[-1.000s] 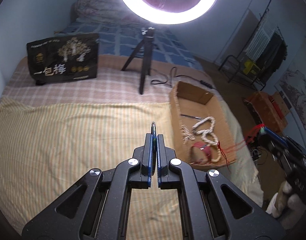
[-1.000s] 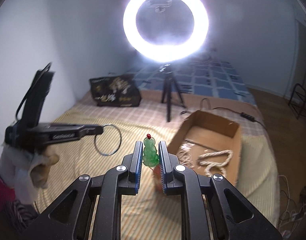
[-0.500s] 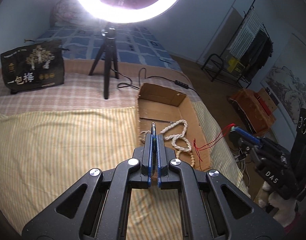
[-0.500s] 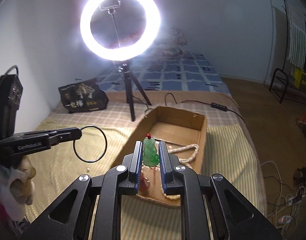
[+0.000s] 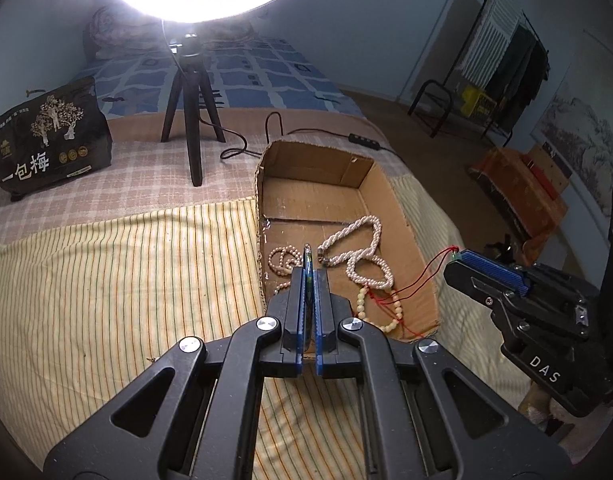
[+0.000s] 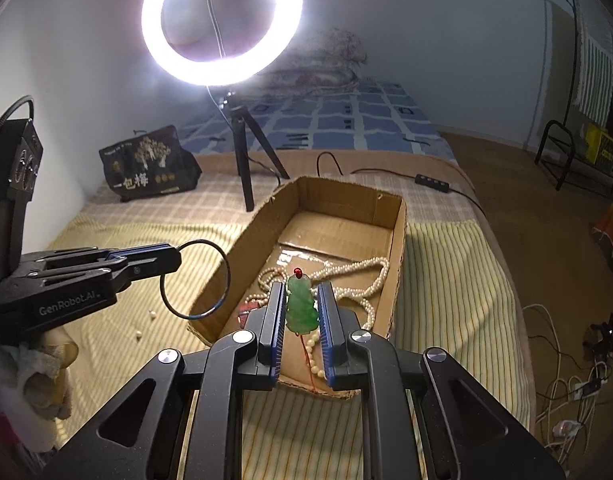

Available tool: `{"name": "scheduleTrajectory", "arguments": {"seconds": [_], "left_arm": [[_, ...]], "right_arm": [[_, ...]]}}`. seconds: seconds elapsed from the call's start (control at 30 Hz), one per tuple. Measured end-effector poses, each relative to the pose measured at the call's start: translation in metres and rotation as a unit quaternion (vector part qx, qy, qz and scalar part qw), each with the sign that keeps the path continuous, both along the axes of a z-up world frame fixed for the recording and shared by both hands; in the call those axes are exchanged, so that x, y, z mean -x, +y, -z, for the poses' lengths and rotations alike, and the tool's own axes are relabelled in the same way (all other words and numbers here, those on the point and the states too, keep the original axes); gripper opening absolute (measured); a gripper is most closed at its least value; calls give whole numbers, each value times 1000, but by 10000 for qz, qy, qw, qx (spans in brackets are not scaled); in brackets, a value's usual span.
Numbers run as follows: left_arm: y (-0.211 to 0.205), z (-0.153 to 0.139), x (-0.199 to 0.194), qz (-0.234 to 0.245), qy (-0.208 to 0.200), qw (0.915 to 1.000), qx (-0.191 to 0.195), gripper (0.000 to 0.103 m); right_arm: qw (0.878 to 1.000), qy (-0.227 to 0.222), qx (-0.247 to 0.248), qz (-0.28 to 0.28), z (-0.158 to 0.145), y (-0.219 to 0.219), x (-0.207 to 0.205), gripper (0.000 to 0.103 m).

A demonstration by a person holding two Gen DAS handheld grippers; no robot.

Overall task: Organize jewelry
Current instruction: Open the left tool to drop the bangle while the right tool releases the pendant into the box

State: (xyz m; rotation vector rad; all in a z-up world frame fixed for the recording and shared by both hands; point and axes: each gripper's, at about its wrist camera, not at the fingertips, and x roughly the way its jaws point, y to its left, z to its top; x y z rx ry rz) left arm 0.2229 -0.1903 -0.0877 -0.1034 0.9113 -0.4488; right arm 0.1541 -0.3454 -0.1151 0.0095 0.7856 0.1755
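Note:
An open cardboard box (image 5: 266,184) (image 6: 398,236) lies on the striped bed cover and holds pearl necklaces (image 5: 362,248) (image 6: 358,268) and a bead strand. My left gripper (image 5: 309,276) (image 6: 174,258) is shut on a thin dark bangle (image 6: 196,280), seen edge-on in the left wrist view (image 5: 307,256), just over the box's near left corner. My right gripper (image 6: 302,304) (image 5: 458,258) is shut on a green jade pendant (image 6: 301,306) with a red cord (image 5: 410,284), held above the box's near end.
A ring light (image 6: 222,20) on a black tripod (image 5: 190,120) stands behind the box. A black printed bag (image 5: 46,140) sits at the back left. A cable and power strip (image 6: 432,180) lie beyond the box. Small loose beads (image 6: 144,324) lie on the cover.
Both grippers have moved toward the box with their loads. The bangle now hangs over the box's left corner and the pendant sits over its near end.

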Motion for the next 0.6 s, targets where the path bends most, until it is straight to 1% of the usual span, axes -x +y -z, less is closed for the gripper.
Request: {"name": "scheduleTrajectory", "arguments": {"seconds": [0.13,0.37,0.6], "left_arm": [[-3,8,-1,27,38,9999,-118,1],[-4,15,-4,80,129,9997,-199,1],[0,20,-5,54,226,9995,-194,1]], "right_arm": [[9999,152,18,-7,9,-1,-3,14],[9993,364,78,-36,21,2,-6,14],[9987,489,109,-36,28,2,-8,14]]}}
